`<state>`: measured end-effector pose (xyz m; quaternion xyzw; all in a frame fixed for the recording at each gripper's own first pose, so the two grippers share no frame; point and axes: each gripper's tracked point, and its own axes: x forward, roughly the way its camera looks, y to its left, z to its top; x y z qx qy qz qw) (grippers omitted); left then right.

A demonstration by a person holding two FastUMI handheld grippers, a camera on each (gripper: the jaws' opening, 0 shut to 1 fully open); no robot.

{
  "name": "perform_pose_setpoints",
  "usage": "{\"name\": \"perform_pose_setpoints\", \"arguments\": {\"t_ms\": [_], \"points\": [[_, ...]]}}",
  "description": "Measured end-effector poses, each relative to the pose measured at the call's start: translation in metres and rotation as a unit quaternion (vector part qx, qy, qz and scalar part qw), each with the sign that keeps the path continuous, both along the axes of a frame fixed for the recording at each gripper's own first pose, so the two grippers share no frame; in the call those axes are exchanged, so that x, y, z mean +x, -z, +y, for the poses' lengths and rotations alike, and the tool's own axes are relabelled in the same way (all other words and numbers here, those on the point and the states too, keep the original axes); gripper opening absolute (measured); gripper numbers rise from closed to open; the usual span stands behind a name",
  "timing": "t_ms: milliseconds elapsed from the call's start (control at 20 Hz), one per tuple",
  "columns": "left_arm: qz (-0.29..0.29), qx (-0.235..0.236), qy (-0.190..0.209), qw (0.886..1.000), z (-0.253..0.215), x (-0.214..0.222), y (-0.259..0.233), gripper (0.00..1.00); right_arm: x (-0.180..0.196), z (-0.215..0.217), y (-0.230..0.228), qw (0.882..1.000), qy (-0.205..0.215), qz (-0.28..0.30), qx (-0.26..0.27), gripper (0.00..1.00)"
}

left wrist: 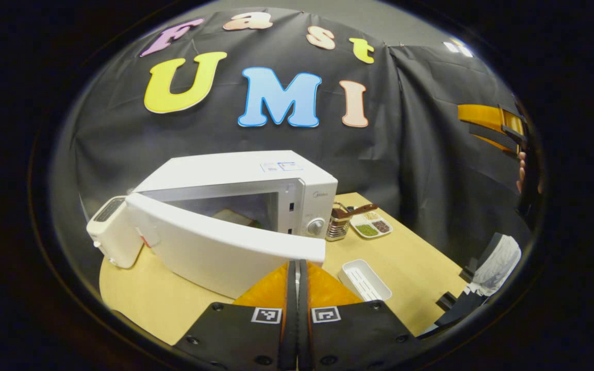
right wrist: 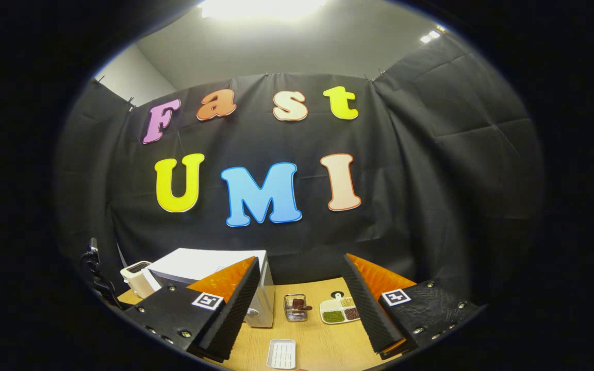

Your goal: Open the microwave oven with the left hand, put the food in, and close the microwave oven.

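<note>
In the left gripper view the white microwave (left wrist: 256,172) stands on the wooden table (left wrist: 410,263), its door (left wrist: 214,245) swung partly open toward me. Through the gap I see a pale piece of food (left wrist: 232,216) inside the cavity. My left gripper (left wrist: 297,264) is shut with nothing between its fingers, and its tips are right at the lower free edge of the door. My right gripper (right wrist: 299,258) is held high over the table, open and empty, with the microwave (right wrist: 209,265) to its left. That right gripper (left wrist: 493,121) also shows far right, held by a hand (left wrist: 521,172).
A white toaster (left wrist: 114,232) stands left of the microwave. To its right are a metal utensil holder (left wrist: 338,226), a divided plate of beans (left wrist: 372,225) and a white tray (left wrist: 364,280). A white bag (left wrist: 498,260) sits at the table's right edge.
</note>
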<state>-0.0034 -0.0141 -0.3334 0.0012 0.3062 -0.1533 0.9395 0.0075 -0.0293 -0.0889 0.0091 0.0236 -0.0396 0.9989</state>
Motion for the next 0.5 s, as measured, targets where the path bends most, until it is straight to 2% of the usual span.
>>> {"name": "perform_pose_setpoints", "arguments": {"t_ms": [500], "points": [[0.007,-0.014,0.002,1.000,-0.026,0.045,0.015,0.07,0.004,-0.013,0.003,1.000,0.007,0.004,0.002,0.96]]}}
